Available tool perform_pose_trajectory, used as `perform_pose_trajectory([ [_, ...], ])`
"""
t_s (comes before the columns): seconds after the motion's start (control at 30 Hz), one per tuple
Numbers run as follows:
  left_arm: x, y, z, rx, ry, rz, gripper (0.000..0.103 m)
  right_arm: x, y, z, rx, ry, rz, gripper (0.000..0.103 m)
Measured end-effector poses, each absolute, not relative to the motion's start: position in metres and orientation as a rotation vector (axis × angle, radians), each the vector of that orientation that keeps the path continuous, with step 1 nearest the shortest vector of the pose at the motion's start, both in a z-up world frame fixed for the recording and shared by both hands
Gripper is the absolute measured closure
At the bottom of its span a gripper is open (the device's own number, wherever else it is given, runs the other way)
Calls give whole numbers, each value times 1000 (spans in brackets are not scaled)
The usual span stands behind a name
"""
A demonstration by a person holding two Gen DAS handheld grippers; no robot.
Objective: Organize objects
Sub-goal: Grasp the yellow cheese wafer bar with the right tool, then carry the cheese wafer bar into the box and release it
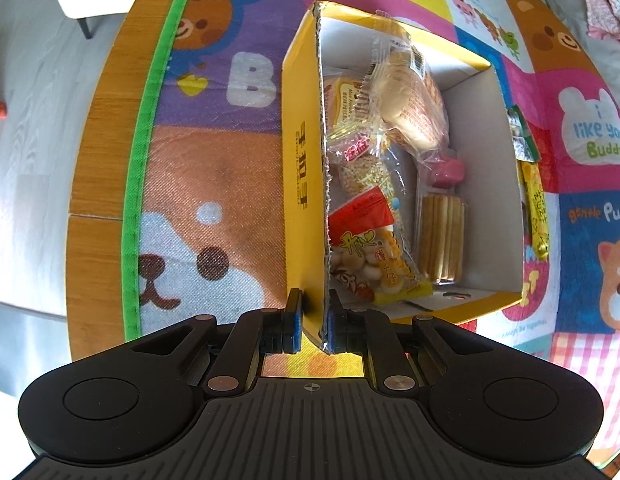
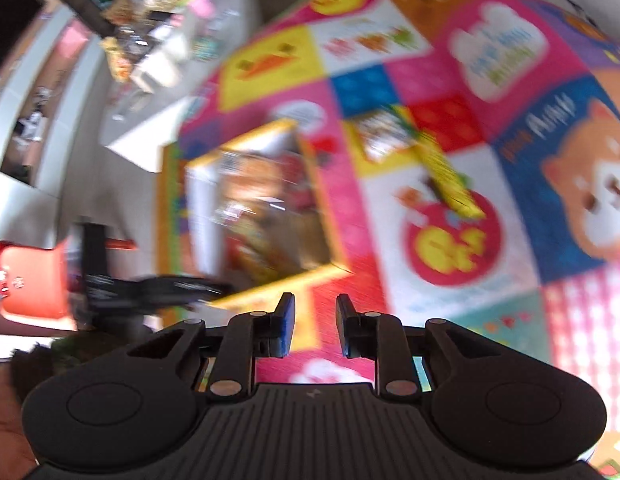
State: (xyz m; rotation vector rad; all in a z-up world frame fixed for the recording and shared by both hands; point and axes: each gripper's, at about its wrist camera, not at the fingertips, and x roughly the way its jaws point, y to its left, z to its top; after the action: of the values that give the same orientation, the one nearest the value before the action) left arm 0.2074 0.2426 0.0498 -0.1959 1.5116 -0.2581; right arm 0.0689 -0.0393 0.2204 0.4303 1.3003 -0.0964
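Left wrist view: I see a cartoon play mat [image 1: 214, 184] on a wooden tabletop [image 1: 98, 168], grey floor beyond. My left gripper [image 1: 314, 320] pinches the near-left wall of one yellow box [image 1: 300, 160] full of snack packets; two more packets [image 1: 529, 184] lie just right of it. Right wrist view, blurred: my right gripper [image 2: 314, 326] hangs narrowly parted, empty, above the mat.

The colourful cartoon-print play mat [image 1: 214, 184] carries most of the readable words. A large white letter "B" [image 1: 252, 80] stands on its purple square, left of the yellow cardboard box [image 1: 300, 168]. To the right, a white bear-head patch [image 1: 593, 128] reads "i like you Buddy", and nearer, on a blue square [image 1: 589, 248], "gentle Pupp" runs off the edge. Print on the snack packets [image 1: 373, 248] inside the box is too small to read surely.
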Motion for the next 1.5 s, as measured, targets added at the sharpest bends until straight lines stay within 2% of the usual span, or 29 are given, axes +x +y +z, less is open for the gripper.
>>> perform_pose_trajectory([
  [0.17,209,239,50,-186,1524,-224,90,70,-83,201,428,1318,-149,81],
  [0.33,211,235,52,-194,1526,-197,91,108,-106,184,362,1315,-113,80],
  [0.37,211,234,52,-196,1524,-195,91,116,-109,180,339,1312,-100,77],
  [0.43,211,232,53,-186,1517,-190,91,135,-112,168,262,1303,-74,62],
  [0.47,211,232,53,-180,1514,-186,92,144,-114,160,220,1303,-65,61],
  [0.73,209,237,51,-224,1509,-138,92,211,-135,81,147,1402,-92,61],
  [0.9,207,236,47,-229,1505,-124,91,233,-123,51,74,1444,-74,61],
  [0.97,208,236,46,-221,1506,-122,91,233,-118,42,39,1463,-78,65],
  [1.0,208,235,46,-216,1507,-122,91,231,-118,43,46,1451,-82,66],
  [1.03,210,234,45,-213,1511,-127,91,229,-118,45,62,1456,-80,77],
  [1.07,211,234,44,-210,1513,-138,91,226,-118,46,72,1466,-78,82],
  [1.27,219,226,46,-147,1499,-195,92,181,-117,78,114,1457,-91,82],
  [1.5,220,225,51,-96,1493,-245,92,110,-99,152,216,1420,-62,82],
])
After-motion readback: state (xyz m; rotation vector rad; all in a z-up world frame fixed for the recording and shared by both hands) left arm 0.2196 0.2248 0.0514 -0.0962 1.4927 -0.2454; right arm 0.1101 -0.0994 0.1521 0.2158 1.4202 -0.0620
